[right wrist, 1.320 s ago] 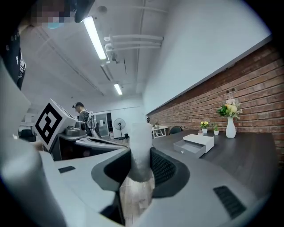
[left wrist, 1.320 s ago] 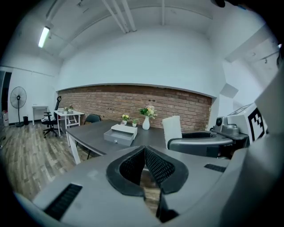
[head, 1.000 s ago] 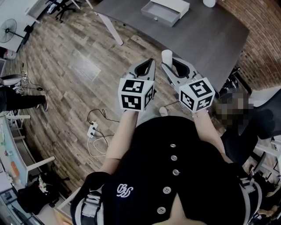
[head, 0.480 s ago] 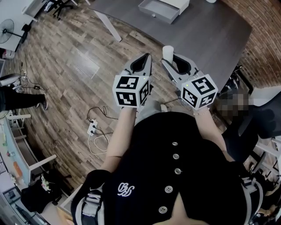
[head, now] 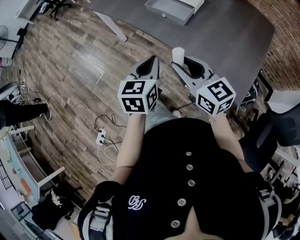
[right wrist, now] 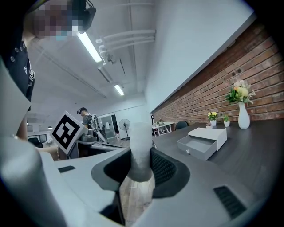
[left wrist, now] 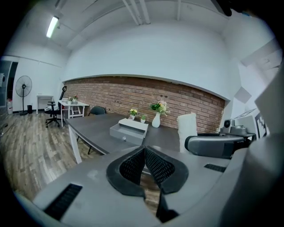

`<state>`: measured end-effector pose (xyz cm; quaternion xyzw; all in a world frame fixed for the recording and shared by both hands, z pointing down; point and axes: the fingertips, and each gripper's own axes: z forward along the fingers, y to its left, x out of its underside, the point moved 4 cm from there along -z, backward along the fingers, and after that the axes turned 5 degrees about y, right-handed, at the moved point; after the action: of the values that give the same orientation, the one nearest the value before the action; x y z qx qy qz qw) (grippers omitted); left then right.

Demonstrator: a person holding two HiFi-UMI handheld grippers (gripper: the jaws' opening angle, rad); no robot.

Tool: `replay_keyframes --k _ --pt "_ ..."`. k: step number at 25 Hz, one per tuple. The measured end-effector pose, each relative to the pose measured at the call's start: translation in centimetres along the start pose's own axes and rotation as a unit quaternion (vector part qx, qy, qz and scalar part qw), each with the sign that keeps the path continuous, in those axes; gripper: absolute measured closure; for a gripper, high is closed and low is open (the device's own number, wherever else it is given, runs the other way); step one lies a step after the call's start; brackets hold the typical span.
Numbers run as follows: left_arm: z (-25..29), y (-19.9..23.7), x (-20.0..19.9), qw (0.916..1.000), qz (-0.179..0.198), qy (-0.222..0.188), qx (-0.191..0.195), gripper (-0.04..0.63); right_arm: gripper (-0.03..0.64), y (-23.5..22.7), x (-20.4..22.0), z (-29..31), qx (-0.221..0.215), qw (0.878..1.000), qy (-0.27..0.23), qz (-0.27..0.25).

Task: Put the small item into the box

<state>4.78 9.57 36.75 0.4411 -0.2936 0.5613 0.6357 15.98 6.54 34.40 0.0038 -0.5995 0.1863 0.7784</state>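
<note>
My right gripper (head: pixel 182 62) is shut on the small item (head: pixel 178 54), a white foam-like cylinder standing upright between the pads (right wrist: pixel 162 167). In the right gripper view the item (right wrist: pixel 140 148) fills the gap between the jaws. The box (head: pixel 170 9), a grey open drawer box with a white top, sits on the dark grey table (head: pixel 225 37), well ahead of both grippers; it shows as box (left wrist: pixel 128 131) and box (right wrist: pixel 202 142). My left gripper (head: pixel 153 59) is shut and empty, held beside the right one over the wooden floor.
A white vase with flowers (left wrist: pixel 156 119) and small flower pots (left wrist: pixel 133 114) stand on the table behind the box. The table's white leg (head: pixel 112 26) is ahead left. A power strip with cables (head: pixel 99 137) lies on the floor. A person (head: pixel 18 110) stands at far left.
Both grippers have edged forward toward the table, and the box has slid up in the head view. The right gripper still holds the white item; the left stays shut.
</note>
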Motion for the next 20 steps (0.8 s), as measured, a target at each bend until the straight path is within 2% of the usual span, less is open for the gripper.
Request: replay_keyframes --k 5,11,15,20 --pt "4.8 6.5 -2.6 0.9997 -0.003 0.009 0.02 0.581 0.483 -4.0 -1.8 6.4 0.036 0.999 0.0 0.012" --pt "11.0 15.2 -9.8 0.9973 0.015 0.009 0.071 0.581 0.483 -8.3 -6.5 16.5 0.085 0.996 0.002 0.014" --pt "14.6 19.0 -13.8 0.9907 0.053 0.017 0.124 0.581 0.483 -10.9 -9.5 22.6 0.119 0.993 -0.009 0.021" --pt "18.1 22.4 -15.5 0.979 0.083 0.046 0.18 0.581 0.483 -12.5 -11.1 27.2 0.161 0.986 -0.019 0.038"
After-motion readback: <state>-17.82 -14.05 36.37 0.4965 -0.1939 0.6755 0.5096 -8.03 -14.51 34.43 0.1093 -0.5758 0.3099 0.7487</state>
